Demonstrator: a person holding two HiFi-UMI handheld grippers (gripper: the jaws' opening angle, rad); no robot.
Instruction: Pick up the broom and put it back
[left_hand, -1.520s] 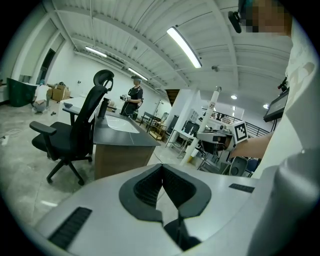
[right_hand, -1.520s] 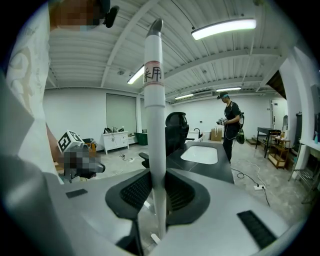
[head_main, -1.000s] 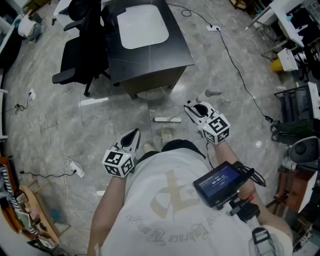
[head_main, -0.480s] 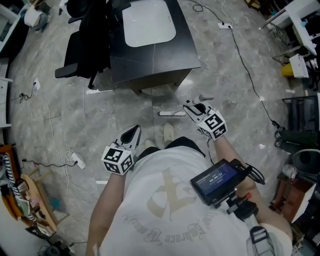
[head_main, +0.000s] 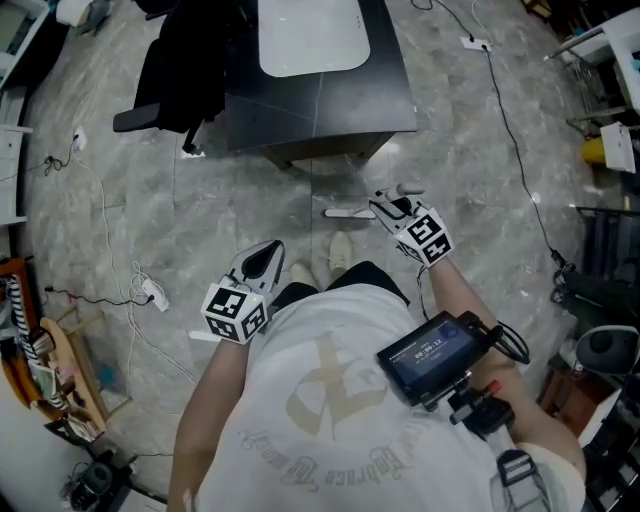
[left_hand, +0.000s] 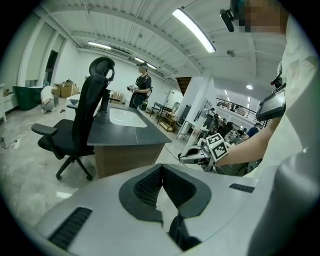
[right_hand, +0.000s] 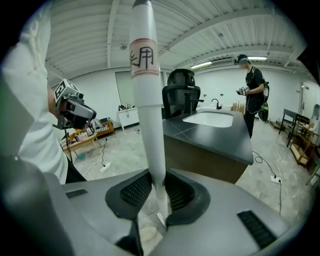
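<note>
Before the desk (head_main: 330, 105), grips the broom (right_hand: 148, 110) by its white pole in the jaws of the right gripper (head_main: 388, 208), long axis roughly upright across them, left gripper (head_main: 268, 255) well apart, jaws closed on nothing.

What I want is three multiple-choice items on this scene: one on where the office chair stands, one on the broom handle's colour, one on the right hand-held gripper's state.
1. In the head view, the office chair stands at which side of the dark desk?
A. left
B. right
C. on top of it

2. The broom handle is:
A. red
B. white
C. black

3. The right hand-held gripper is:
A. open and empty
B. shut on the broom handle
C. shut on a cable

Key: 1 A, the chair shows at the desk's left edge. 2 B, the pole is white in the right gripper view. 3 B, its pads press the handle from both sides.
</note>
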